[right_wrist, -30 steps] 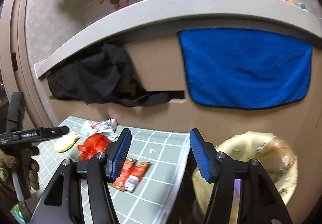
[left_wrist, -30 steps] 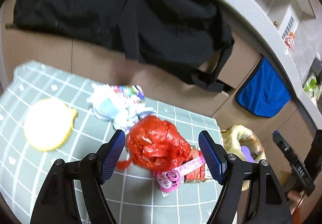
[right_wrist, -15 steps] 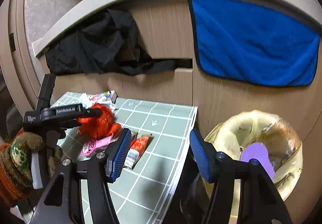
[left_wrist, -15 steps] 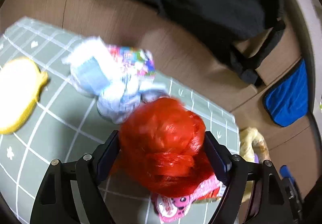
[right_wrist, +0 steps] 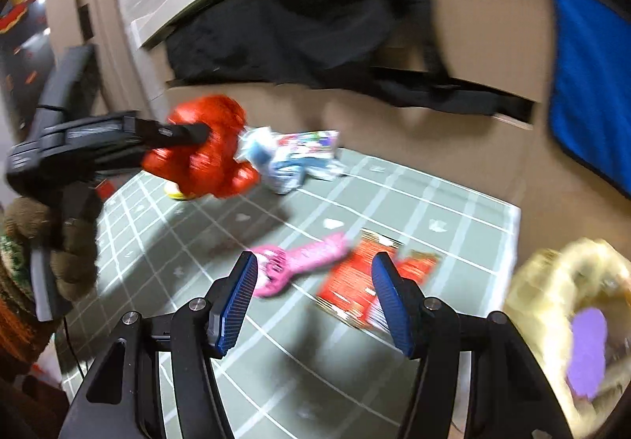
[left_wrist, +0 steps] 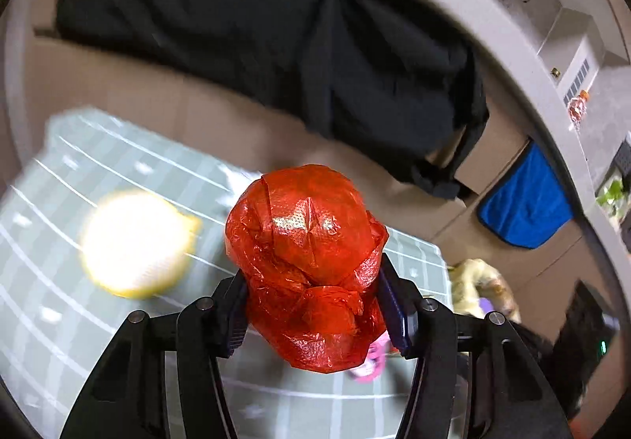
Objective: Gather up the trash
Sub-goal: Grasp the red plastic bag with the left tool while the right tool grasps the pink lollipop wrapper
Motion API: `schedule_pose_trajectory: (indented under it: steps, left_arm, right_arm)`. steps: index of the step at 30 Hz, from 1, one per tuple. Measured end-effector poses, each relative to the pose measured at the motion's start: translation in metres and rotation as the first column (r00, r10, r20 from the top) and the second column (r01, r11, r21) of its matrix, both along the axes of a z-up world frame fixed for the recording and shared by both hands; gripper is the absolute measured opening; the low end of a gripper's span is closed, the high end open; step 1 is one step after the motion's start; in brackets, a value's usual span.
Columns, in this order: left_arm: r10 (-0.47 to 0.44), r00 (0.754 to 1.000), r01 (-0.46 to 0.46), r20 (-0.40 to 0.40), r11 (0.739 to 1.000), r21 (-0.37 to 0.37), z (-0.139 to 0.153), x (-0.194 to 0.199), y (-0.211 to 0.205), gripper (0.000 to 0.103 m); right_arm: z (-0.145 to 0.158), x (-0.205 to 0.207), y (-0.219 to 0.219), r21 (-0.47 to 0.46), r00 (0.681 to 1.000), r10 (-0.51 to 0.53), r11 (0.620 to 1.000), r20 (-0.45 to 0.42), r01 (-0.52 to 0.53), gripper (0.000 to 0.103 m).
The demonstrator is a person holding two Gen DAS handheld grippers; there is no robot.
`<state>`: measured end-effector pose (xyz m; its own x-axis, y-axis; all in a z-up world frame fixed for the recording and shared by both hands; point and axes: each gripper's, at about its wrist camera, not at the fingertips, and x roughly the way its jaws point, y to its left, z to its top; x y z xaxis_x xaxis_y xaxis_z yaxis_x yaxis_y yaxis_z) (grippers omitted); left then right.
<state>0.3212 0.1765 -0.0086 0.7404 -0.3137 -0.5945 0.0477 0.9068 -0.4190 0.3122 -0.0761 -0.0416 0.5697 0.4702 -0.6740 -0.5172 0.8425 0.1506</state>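
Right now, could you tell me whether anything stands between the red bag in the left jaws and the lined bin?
Nothing visible blocks it. The red bag hangs above the mat; wrappers lie flat below, and the bin beyond the mat's edge is open-topped.

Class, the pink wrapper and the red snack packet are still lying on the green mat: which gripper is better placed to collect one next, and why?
Right. The right gripper is open and empty, pointing at the pink wrapper and red snack packet. The left gripper is shut on the red plastic bag.
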Motion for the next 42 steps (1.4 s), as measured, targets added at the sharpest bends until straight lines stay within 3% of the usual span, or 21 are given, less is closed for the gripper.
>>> schedule_pose_trajectory:
  steps: [5,11,14,16,19,23,27,29,33,37,42]
  left_arm:
    - [0.040,0.999,-0.041,0.034,0.998,0.037,0.011,-0.034,0.031,0.057]
    - [0.063,0.998,-0.063,0.029,0.998,0.001,0.005,-0.055,0.061,0.058]
    - [0.091,0.995,-0.091,0.027,0.996,-0.004,0.002,-0.064,0.073,0.058]
    - [0.106,0.994,-0.106,0.026,0.994,-0.012,-0.002,-0.067,0.077,0.058]
    - [0.115,0.993,-0.115,0.020,0.993,-0.031,-0.008,-0.066,0.081,0.058]
    - [0.099,0.995,-0.099,-0.002,0.994,-0.045,-0.016,-0.060,0.075,0.058]
    - [0.089,0.996,-0.089,-0.011,0.994,-0.056,-0.019,-0.062,0.074,0.058]
    - [0.093,0.996,-0.094,-0.011,0.994,-0.063,-0.020,-0.065,0.076,0.058]
    - [0.106,0.994,-0.107,-0.015,0.992,-0.067,-0.022,-0.069,0.081,0.058]
    - [0.098,0.995,-0.099,-0.022,0.993,-0.072,-0.024,-0.067,0.084,0.058]
    - [0.103,0.994,-0.104,-0.021,0.993,-0.059,-0.025,-0.068,0.083,0.058]
  right_arm:
    - [-0.011,0.037,0.032,-0.003,0.996,0.062,0.998,-0.065,-0.063,0.057]
    - [-0.039,0.086,0.042,0.047,0.969,0.078,0.997,-0.234,-0.069,0.057]
    - [-0.046,0.076,0.032,0.029,0.966,0.064,0.998,-0.250,-0.059,0.057]
    - [-0.049,0.059,0.024,0.066,0.954,0.077,0.996,-0.288,-0.061,0.058]
    - [-0.048,0.020,0.022,0.151,0.922,0.179,0.979,-0.344,-0.134,0.058]
    - [-0.031,-0.014,0.035,0.075,0.934,0.249,0.968,-0.257,-0.238,0.058]
    - [-0.013,-0.020,0.050,-0.107,0.963,0.242,0.961,-0.115,-0.254,0.057]
    - [-0.019,-0.010,0.056,-0.153,0.976,0.173,0.969,-0.129,-0.192,0.057]
    - [-0.036,0.011,0.059,-0.106,0.980,0.000,0.994,-0.200,-0.022,0.057]
    - [-0.046,0.021,0.076,-0.116,0.981,-0.053,0.993,-0.186,0.032,0.056]
    - [-0.060,0.038,0.098,-0.223,0.987,-0.068,0.974,-0.147,0.034,0.056]
